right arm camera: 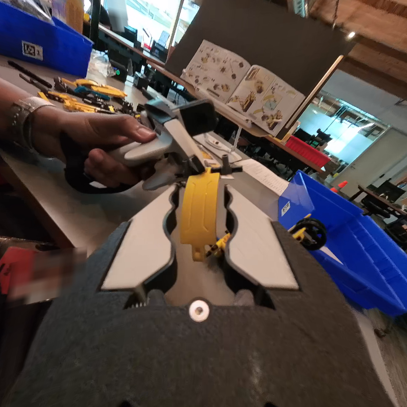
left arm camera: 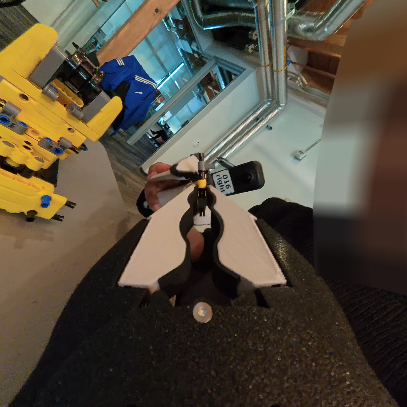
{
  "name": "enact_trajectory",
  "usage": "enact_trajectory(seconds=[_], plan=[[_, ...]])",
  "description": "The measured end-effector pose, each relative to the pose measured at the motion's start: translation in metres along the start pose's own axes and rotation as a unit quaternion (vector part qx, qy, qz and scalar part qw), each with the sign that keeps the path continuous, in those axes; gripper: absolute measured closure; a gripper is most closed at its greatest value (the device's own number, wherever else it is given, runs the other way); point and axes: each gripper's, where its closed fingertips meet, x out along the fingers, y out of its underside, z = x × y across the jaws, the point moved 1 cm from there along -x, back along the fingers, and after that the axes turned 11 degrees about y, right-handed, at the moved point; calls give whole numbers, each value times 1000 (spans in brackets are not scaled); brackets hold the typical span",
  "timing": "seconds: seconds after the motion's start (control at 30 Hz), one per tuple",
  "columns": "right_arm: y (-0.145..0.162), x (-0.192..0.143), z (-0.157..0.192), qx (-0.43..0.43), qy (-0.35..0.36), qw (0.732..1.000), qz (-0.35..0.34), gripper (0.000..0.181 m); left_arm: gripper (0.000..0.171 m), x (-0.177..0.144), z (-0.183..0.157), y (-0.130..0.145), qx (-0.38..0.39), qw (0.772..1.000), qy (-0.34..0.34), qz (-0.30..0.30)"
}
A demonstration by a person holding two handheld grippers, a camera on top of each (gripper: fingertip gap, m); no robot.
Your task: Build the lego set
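Gripping a small yellow-and-black pin piece [left arm camera: 201, 189] at left gripper [left arm camera: 201, 187] tips, above grey table [left arm camera: 66, 253], yellow brick model [left arm camera: 44, 123] off left. Clamping curved yellow panel [right arm camera: 199, 211] in right gripper [right arm camera: 200, 189], blue bin [right arm camera: 352, 253] lying right.

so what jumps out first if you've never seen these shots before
Both grippers meet in mid-air over one small piece: the right gripper clamps a curved yellow panel, while the left gripper pinches its thin end, which carries a grey cross connector. Next comes the big yellow brick model on the table at the left of the left wrist view. An open instruction booklet stands propped behind.
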Motion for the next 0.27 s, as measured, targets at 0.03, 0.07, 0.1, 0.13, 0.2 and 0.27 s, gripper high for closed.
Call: enact_trajectory(seconds=[0.03, 0.07, 0.1, 0.13, 0.2, 0.27], plan=[[-3, -1, -2, 0, 7, 1000, -10, 138, 165, 0, -1, 0, -10, 1000, 10, -7], [-5, -1, -3, -2, 14, 1000, -18, 136, 165, 0, -2, -1, -21, 1000, 20, -13], [-7, -2, -4, -6, 19, 999, -28, 134, 165, 0, -3, -1, -31, 999, 30, -18], [-9, -3, -4, -12, 24, 999, -37, 133, 165, 0, -4, -1, -40, 998, 38, -23], [-14, -6, -6, -27, 41, 997, -60, 132, 166, 1, -6, -1, -61, 996, 58, -31], [-21, -12, -9, -53, 76, 991, -94, 132, 166, 2, -9, 0, -82, 993, 82, -36]])
